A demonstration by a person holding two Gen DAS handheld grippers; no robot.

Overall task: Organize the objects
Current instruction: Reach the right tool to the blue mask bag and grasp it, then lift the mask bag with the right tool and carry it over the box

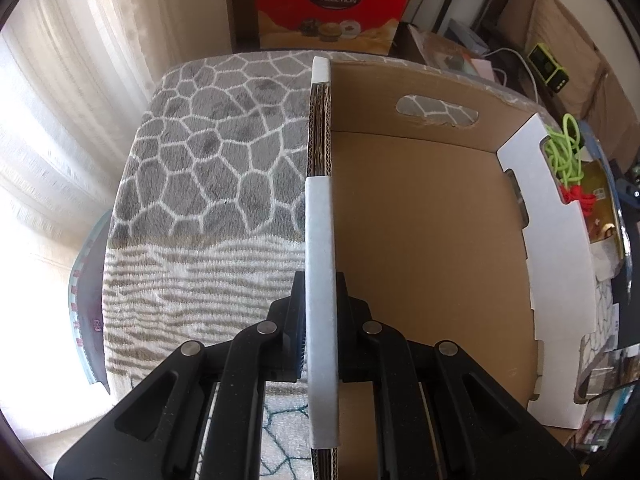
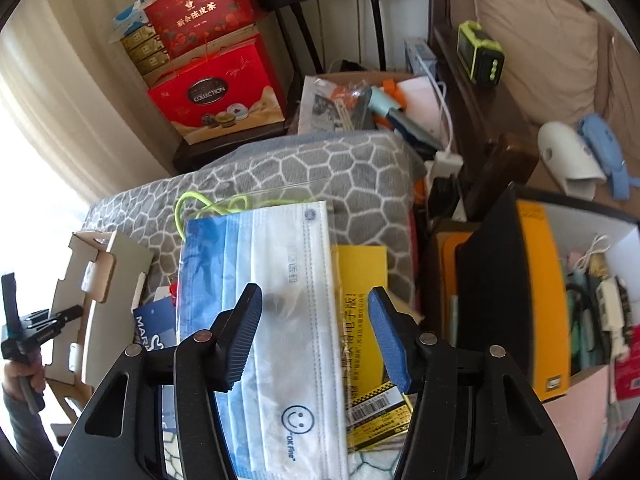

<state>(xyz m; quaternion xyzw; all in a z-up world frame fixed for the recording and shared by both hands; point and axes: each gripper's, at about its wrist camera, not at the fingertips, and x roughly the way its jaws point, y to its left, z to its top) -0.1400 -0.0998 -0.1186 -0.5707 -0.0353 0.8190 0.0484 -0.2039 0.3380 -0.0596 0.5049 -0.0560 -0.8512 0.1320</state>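
— Curtains (image 1: 60,128) are hanging at nine o'clock in the left wrist view. What are the left tongs (image 1: 321,312) doing?

— They are clamping the white-edged wall of the cardboard box (image 1: 420,220), one finger outside it, one inside. The box is sitting on the grey pebble-patterned blanket (image 1: 208,152), its brown floor showing bare and its handle cut-out lying toward one o'clock.

— And past the box?

— A coil of green cord (image 1: 564,148) is lying at three o'clock, just beyond the far white wall.

— Moving to the right wrist view?

— At nine o'clock a hand (image 2: 20,376) is gripping the other tool against the box. At the centre, the face mask (image 2: 280,300) in its clear bag is lying on the blanket, partly over a yellow packet (image 2: 364,320).

— The right tongs (image 2: 316,336)?

— They are standing apart, blue pads (image 2: 390,344) on either side of the mask; I cannot tell whether they are touching it. A black and yellow box (image 2: 512,292) is standing at three o'clock.
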